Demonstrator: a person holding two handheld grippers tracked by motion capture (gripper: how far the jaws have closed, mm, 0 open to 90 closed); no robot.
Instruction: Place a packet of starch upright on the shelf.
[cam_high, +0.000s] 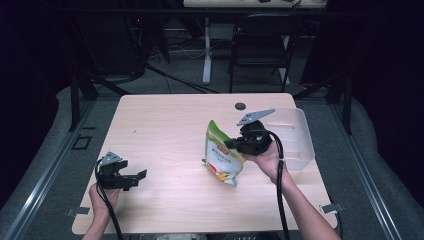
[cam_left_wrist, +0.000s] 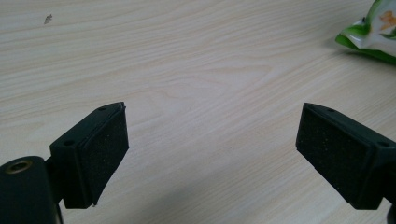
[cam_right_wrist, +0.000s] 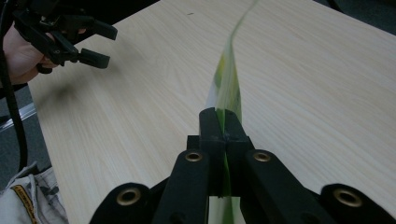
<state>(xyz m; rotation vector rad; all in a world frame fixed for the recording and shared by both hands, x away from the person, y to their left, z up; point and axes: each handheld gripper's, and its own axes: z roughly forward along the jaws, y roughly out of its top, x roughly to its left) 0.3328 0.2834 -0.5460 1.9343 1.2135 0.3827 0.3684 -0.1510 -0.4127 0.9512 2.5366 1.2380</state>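
One snack bag (cam_high: 223, 152) is held upright by its edge, clamped in the right gripper (cam_high: 235, 144), presumably for transfer toward the clear bin (cam_high: 300, 137); the left gripper (cam_high: 135, 178) is kept apart-jawed above the bench (cam_high: 165, 130).

Your left claw (cam_high: 134, 178) sits at the near left of the pale wooden tabletop (cam_high: 165, 130), just above the surface, its jaws spread wide with nothing between them. Well to its right, near the middle of the tabletop, the green and white snack bag (cam_high: 222, 154) stands tilted, its bottom edge on the wood. Your right claw (cam_high: 231, 145) is on the bag's right side, jaws pinched together on its edge. Behind your right hand (cam_high: 266, 156), at the right edge of the tabletop, lies the clear plastic bin (cam_high: 300, 137). Beyond the far edge stands a dark folding chair (cam_high: 260, 45) on the floor.
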